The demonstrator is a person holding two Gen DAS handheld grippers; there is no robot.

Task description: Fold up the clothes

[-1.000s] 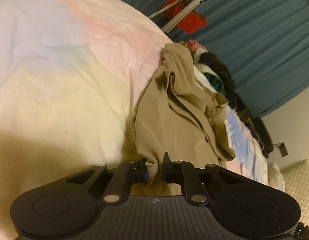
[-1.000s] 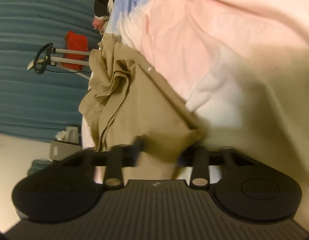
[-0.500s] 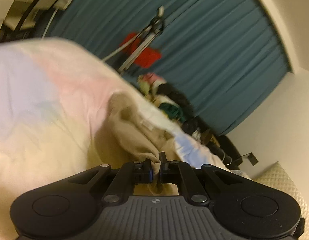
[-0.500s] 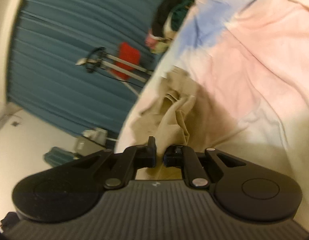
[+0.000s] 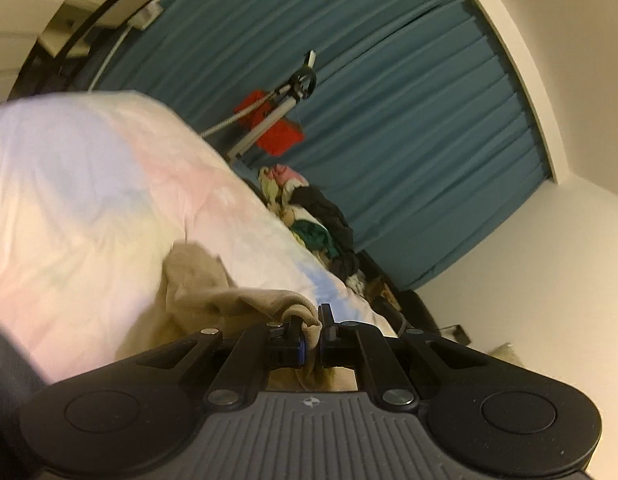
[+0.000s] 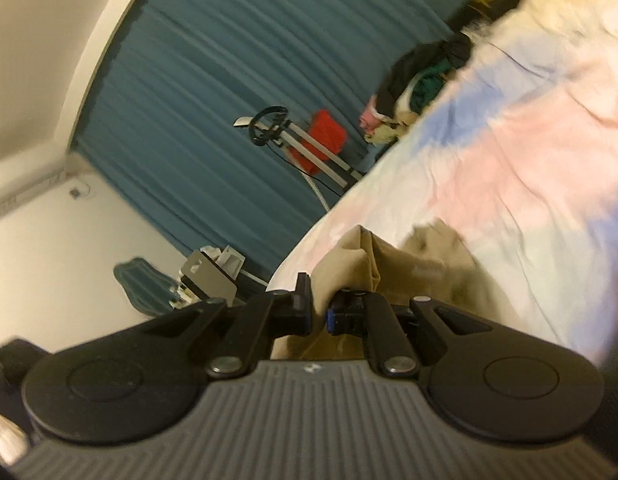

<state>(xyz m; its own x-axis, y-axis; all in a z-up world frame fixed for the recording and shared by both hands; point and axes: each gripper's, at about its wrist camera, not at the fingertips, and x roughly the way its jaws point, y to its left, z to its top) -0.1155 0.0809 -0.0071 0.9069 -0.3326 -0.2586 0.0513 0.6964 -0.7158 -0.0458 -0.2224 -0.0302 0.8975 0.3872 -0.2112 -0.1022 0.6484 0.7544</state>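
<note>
pastel bedspread (image 5: 89, 208) before teal curtain (image 5: 389, 100), clothes pile (image 5: 321, 220).

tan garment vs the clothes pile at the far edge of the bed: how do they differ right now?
The tan garment is one plain beige piece; the clothes pile mixes black, green and pink items. The garment is pinched by the left gripper and the right gripper, both shut on its fabric; the pile is untouched. The garment is near the grippers; the pile is by the blue curtain. Both are unfolded, on the pastel bedsheet.
</note>
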